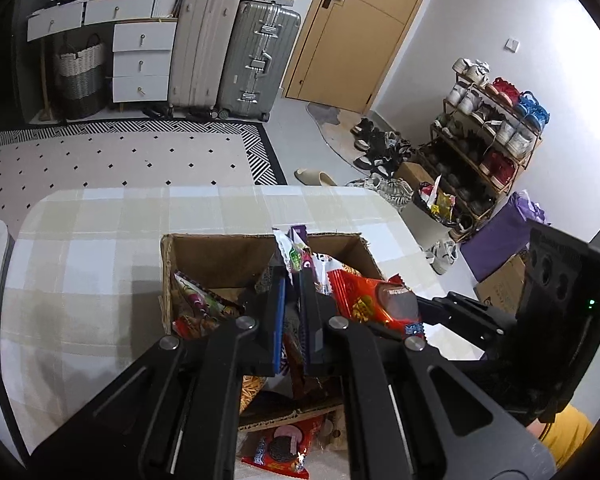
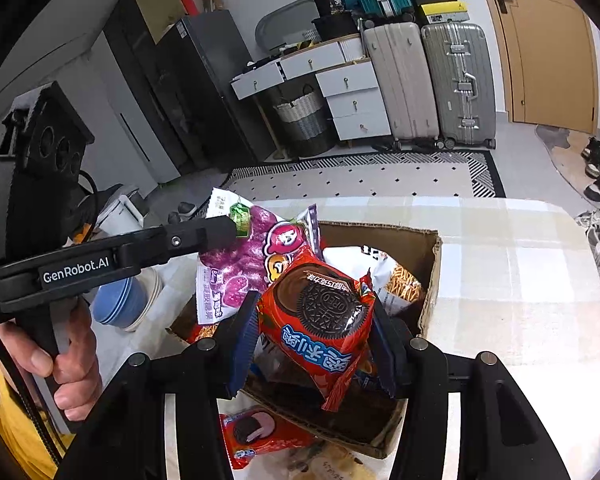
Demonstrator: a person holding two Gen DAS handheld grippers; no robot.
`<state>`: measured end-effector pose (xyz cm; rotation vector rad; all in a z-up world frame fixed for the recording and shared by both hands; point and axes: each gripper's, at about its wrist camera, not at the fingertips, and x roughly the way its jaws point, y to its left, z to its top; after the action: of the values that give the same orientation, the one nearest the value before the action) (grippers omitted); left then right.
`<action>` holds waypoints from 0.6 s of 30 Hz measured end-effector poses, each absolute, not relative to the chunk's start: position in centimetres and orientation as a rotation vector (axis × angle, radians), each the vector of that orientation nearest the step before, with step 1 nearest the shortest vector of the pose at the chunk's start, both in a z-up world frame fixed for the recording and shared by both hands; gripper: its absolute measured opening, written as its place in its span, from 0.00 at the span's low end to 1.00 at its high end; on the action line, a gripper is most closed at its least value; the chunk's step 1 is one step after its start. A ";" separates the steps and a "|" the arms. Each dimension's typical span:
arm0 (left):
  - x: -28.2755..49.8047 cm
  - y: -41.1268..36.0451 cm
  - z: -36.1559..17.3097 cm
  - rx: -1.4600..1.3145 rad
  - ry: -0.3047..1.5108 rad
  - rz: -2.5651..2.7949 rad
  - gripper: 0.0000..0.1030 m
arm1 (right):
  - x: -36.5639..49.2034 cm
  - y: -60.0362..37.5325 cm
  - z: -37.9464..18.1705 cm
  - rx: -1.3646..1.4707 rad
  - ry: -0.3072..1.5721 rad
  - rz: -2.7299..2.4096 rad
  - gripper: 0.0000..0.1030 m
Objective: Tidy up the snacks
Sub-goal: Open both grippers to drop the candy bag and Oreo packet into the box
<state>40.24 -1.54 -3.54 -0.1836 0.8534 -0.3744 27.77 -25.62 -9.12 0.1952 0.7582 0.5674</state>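
Holding a snack in each gripper, a person stands over a cardboard box (image 2: 428, 276) on a checked tabletop (image 2: 512, 264). The right gripper (image 2: 314, 340) has its fingers pinching a red Oreo packet (image 2: 320, 320) by its two side edges, hanging just above the box's near end. The left gripper (image 1: 292, 300) has its fingers pressed close together on the top edge of a purple candy bag (image 2: 240, 264), which dangles over the left side of the box, just beside the Oreo packet. The box already holds several packets, including a bag of thin sticks (image 2: 404, 284) against the far wall. A second red cookie packet (image 2: 256, 436) lies on the tabletop outside the box, touching its near wall, not yet put away.

Likely risks from here: both packets hang crowded over the same opening, so the two grippers could knock together as they lower. The candy bag is gripped only by a thin strip of its edge, so it could slip and drop outside the box. The Oreo packet is squeezed across its width; a tighter grip could crush the biscuits. The box looks quite full, so a packet dropped on the heap may slide over the low wall.
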 end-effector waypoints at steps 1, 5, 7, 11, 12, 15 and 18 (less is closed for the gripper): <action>40.3 -1.5 -3.6 -0.172 0.856 -0.371 0.04 | 27.7 -25.7 -9.1 0.198 0.752 0.565 0.50; 40.1 -1.4 -3.7 -0.144 0.847 -0.353 0.04 | 27.7 -25.4 -8.9 0.187 0.746 0.567 0.50; 39.9 -1.0 -3.6 -0.141 0.851 -0.340 0.04 | 27.6 -25.2 -8.7 0.171 0.741 0.566 0.50; 39.1 -0.8 -3.1 -0.109 0.840 -0.311 0.09 | 27.3 -24.6 -8.8 0.165 0.753 0.574 0.52; 38.8 -1.1 -2.9 -0.099 0.836 -0.301 0.13 | 27.4 -24.5 -8.8 0.159 0.759 0.572 0.53; 37.2 -0.7 -2.0 -0.084 0.792 -0.280 0.37 | 26.9 -24.1 -8.3 0.111 0.726 0.528 0.72; 35.9 -0.4 -1.1 -0.073 0.765 -0.264 0.50 | 26.4 -24.2 -7.8 0.105 0.701 0.528 0.78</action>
<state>35.90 -0.41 -1.12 -0.0727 0.7647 -0.2639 26.40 -24.19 -7.79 0.1047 0.7010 0.5280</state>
